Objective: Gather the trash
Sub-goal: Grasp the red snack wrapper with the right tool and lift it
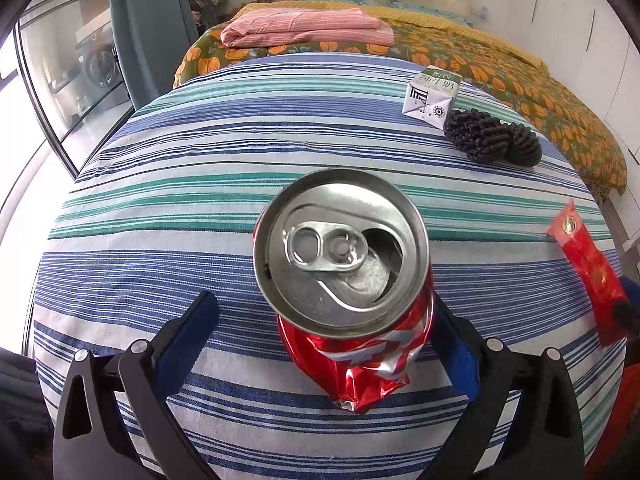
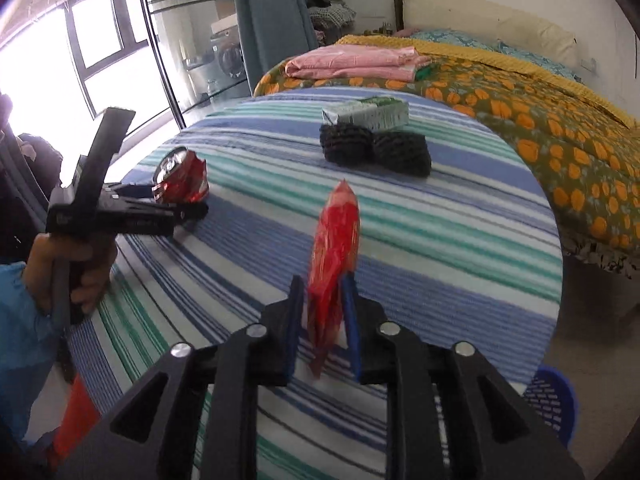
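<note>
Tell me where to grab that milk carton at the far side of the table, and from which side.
Take the milk carton across its two long flat faces, around mid-length, coming down from above. It lies on its side on the striped table, and the black scrubbers sit against its near side, so a low approach from the front looks blocked.

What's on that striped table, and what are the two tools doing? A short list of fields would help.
surface: round table under a striped cloth
left gripper: jaws open around a crushed red can
right gripper: jaws either side of a red wrapper
also on table: white and green carton, two black scrubbers
floor: blue basket
</note>
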Motion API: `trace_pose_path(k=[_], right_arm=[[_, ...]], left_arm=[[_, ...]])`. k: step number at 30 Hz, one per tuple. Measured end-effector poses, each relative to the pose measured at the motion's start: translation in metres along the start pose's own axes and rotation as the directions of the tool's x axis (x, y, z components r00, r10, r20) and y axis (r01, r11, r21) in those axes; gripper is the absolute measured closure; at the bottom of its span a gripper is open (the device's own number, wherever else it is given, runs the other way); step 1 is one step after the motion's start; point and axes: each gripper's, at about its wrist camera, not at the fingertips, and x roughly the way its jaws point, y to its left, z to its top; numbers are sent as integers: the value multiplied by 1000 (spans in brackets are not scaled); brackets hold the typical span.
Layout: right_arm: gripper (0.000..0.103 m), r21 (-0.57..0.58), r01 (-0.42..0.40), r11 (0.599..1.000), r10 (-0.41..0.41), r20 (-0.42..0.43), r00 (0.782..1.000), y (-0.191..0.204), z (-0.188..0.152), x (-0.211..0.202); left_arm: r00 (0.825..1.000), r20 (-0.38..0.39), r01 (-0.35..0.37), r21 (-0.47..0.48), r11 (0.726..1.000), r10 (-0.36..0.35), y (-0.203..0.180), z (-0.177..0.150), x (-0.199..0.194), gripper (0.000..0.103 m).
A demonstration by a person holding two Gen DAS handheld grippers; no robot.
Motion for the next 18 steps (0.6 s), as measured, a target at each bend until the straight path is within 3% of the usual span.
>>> trace_pose_path(k=[1, 2, 7, 13, 18], right_arm=[[50, 9, -2, 1000, 2, -6, 1000, -3, -6, 0], [41, 20, -3, 1000, 4, -8, 1000, -5, -9, -1], [38, 60, -30, 998, 32, -33, 999, -14, -15, -15], [38, 126, -12, 992, 18, -47, 999, -41, -5, -37], [38, 186, 26, 982, 0, -140, 990, -61, 23, -17]], left_arm=[[1000, 0, -1, 0, 1000, 1, 0, 0, 0, 6], [1000, 0, -1, 0, 1000, 1, 0, 0, 0, 6], [1000, -8, 30, 16, 999, -29, 3, -2, -2, 5], [989, -8, 149, 89, 985, -148, 17, -13, -14, 5], [994, -24, 111, 122, 986, -109, 3, -9, -9, 5]])
